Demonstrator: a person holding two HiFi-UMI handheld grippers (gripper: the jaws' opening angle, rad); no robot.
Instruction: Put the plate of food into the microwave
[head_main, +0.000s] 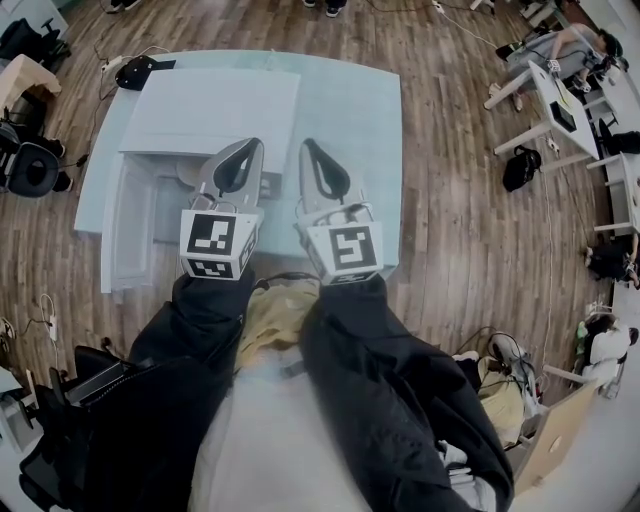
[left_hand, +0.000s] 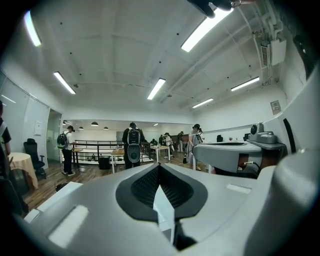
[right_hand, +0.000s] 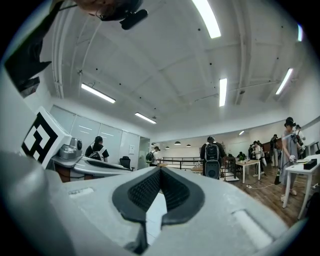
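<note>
Your left tool (head_main: 252, 146) and right tool (head_main: 309, 147) are both closed and empty above the tabletop (head_main: 350, 110), while the plate (head_main: 188, 172), likely the half-hidden pale curve inside the open microwave (head_main: 215, 105) at ten o'clock, should be stiff, slick and breakable: take its rim, keep it level.

Left tool (left_hand: 160, 166) points level, jaws meeting at the tips, seemingly empty; people (left_hand: 133, 145) stand far off
</note>
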